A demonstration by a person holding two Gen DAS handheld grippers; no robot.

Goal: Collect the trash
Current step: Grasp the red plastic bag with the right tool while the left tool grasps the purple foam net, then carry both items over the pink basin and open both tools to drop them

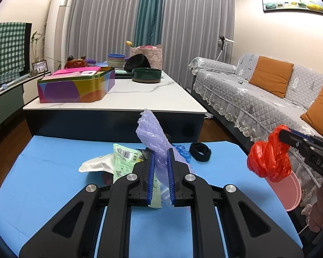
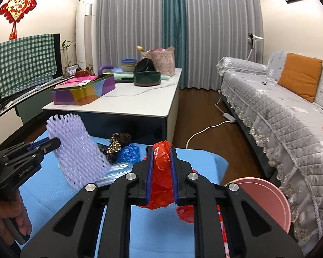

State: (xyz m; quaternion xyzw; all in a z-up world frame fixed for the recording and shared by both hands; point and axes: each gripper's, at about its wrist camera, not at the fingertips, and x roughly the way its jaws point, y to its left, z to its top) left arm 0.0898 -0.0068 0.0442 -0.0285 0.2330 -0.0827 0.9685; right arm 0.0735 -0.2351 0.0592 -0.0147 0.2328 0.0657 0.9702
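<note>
Both grippers were up off the blue mat [image 1: 53,172] with a catch each. The left gripper [image 1: 161,167] had its jaws drawn narrow on a purple foam net sleeve [image 1: 150,133], which stood up tilted between the blue pads [image 1: 151,172]; from the right wrist view that sleeve [image 2: 77,150] hung flat and broad, clear of the mat, pinched at its left edge by the left gripper [image 2: 51,143].

Over on the other side, the right gripper [image 2: 161,167] was clamped narrow on a crumpled red plastic bag [image 2: 161,172], the bag bulging out above and below the pads. From the left wrist view the red bag [image 1: 269,159] dangled in a knotted lump from the right gripper [image 1: 284,136], in the air in front of the pink bin [image 1: 290,195], which stood at the mat's right edge just beside the grey sofa [image 1: 258,99].

More trash lay on the mat: a green and white wrapper [image 1: 122,157], a crumpled blue plastic piece [image 1: 184,150], a black band [image 1: 200,149] and a dark patterned wrapper [image 2: 116,143]. Behind it all stood the white coffee table [image 1: 140,99] with a colourful tin [image 1: 75,86] on it. A hand [image 2: 8,217] gripped the left gripper's handle at the lower left.
</note>
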